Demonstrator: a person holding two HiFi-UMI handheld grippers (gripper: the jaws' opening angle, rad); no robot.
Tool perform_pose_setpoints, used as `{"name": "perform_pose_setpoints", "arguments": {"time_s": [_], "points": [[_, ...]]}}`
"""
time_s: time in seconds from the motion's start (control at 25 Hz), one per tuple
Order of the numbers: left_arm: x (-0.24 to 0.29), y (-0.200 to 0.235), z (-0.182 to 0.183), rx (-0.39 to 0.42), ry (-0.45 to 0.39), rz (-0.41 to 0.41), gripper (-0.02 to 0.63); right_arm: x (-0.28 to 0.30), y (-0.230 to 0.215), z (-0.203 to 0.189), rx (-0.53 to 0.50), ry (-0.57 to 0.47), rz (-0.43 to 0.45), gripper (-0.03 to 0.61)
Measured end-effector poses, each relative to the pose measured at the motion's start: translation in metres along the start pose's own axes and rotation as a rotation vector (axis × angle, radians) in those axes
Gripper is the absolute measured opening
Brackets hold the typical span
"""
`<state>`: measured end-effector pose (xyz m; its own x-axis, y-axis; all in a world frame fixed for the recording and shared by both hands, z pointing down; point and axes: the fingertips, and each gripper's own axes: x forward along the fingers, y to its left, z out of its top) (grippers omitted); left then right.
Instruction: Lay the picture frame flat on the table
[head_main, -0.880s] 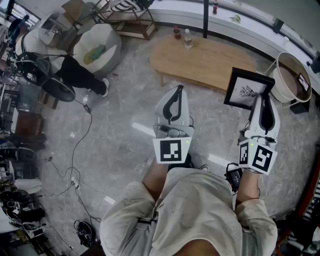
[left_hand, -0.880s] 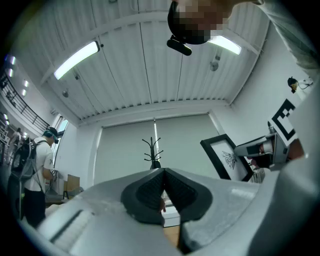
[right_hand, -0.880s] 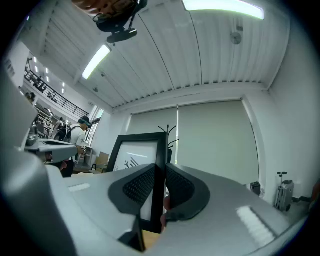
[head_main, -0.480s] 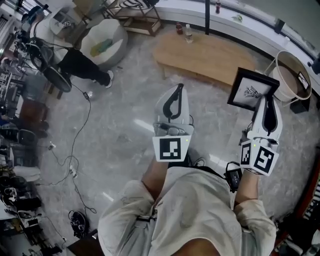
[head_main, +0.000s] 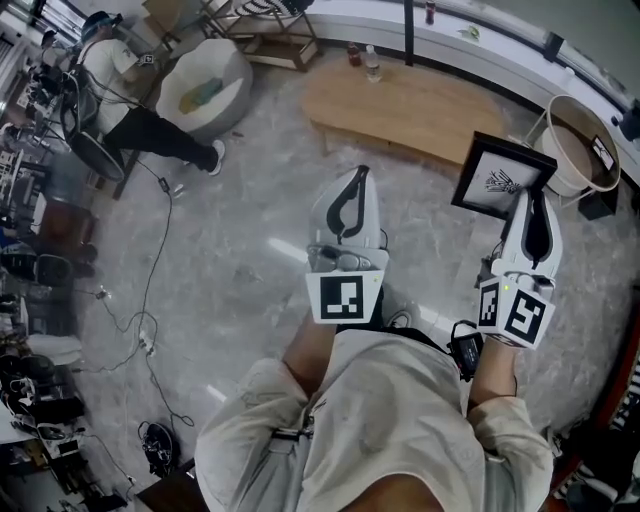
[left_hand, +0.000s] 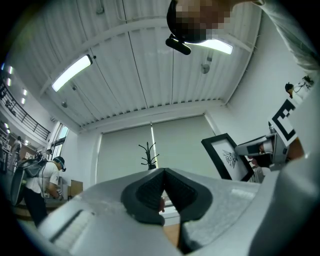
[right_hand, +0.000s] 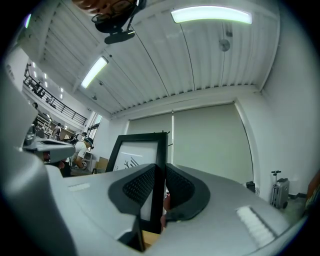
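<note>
Head view: 2 tools show, 1 in each of the person's hands. The left tool (head_main: 354, 176) is held out over the marble floor (head_main: 230, 250) with nothing in it. The right tool (head_main: 530, 196) grips 1 picture frame (head_main: 497, 177) by its near right edge. The frame has a black border, a white mat and a dark spiky drawing in the middle. It is up in the air and tilted, just near the right end of the low wooden counter (head_main: 410, 110) and not resting on it. 2 bottles (head_main: 372, 66) stand at the counter's far edge. 1 round basket (head_main: 582, 150) sits to the right of the frame. 1 white beanbag (head_main: 205, 85) lies far left, with a seated person (head_main: 150, 135) beside it.

Left gripper view: the left tool's 2 dark pads meet at their tips, closed, with nothing between them. The frame shows to the right, facing this way and held up by the other tool. 1 coat stand (left_hand: 149, 152) stands by the far blinds and 2 strip lights (left_hand: 72, 72) run along the ceiling.

Right gripper view: the right tool's 2 pads are pressed on the frame's black side rail, 1 on each face. The frame stands upright between them, with its white mat to the left.
</note>
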<state>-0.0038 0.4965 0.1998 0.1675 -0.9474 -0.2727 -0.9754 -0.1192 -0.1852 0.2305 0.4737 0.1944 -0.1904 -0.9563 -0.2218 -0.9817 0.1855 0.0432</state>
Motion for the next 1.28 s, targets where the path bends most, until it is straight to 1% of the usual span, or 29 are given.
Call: {"name": "perform_pose_setpoints", "arguments": {"time_s": [0.16, 0.32, 0.6, 0.72, 0.84, 1.0, 1.28], "points": [[0.005, 0.006, -0.013, -0.03, 0.031, -0.005, 0.005, 0.005, 0.006, -0.005, -0.014, 0.012, -0.016, 0.069], [0.016, 0.021, -0.007, -0.036, -0.008, -0.002, 0.005, 0.021, 0.015, -0.005, -0.008, 0.013, -0.019, 0.069], [0.044, 0.051, -0.026, -0.043, -0.005, -0.004, 0.005, 0.061, 0.039, -0.014, -0.019, 0.009, -0.02, 0.069], [0.06, 0.066, -0.037, -0.064, 0.01, 0.005, 0.005, 0.082, 0.046, -0.017, -0.025, 0.007, -0.023, 0.069], [0.079, 0.072, -0.045, -0.028, 0.021, -0.009, 0.005, 0.102, 0.045, -0.024, -0.023, 0.018, -0.028, 0.069], [0.105, 0.081, -0.059, -0.078, 0.033, 0.002, 0.005, 0.131, 0.046, -0.038, -0.016, 0.036, -0.032, 0.069], [0.142, 0.102, -0.073, -0.048, 0.031, -0.01, 0.005, 0.178, 0.057, -0.053, 0.002, 0.056, -0.028, 0.069]]}}
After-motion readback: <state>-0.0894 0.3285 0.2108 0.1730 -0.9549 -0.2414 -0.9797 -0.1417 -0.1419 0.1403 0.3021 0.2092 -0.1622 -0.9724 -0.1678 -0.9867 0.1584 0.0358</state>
